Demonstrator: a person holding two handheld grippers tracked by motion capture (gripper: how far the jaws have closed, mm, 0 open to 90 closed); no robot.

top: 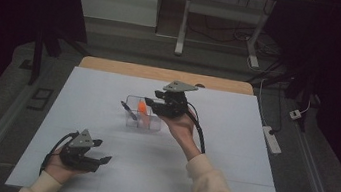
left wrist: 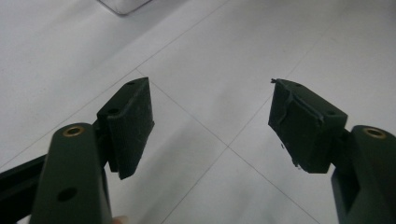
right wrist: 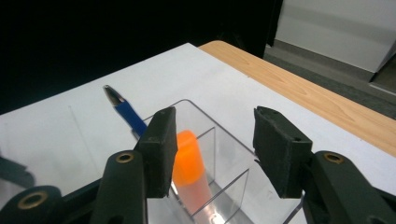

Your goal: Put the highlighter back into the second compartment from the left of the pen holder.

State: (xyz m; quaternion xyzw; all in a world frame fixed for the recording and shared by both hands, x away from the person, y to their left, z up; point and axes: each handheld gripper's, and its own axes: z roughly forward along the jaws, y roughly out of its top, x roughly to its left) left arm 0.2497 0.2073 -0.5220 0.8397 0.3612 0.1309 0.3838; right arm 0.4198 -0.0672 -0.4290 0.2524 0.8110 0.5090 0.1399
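The left gripper (top: 100,153) rests low on the white table (top: 228,175) near the front left edge, its jaws spread wide with nothing but bare tabletop between them — the left gripper view shows both pads clear of anything.

Further right, the right gripper (top: 150,102) hangs over the clear plastic organiser (top: 144,120) at the table's middle. Its jaws stand partly apart with an empty gap between the pads; the orange marker (right wrist: 189,161) sits just beyond the left pad, and I cannot tell whether that pad touches it.

The marker's lower end is cut off behind the jaw and the frame's bottom edge. It leans in one compartment, and a blue pen (right wrist: 127,114) stands tilted at the organiser's far end, tip up; its lower part is hidden.
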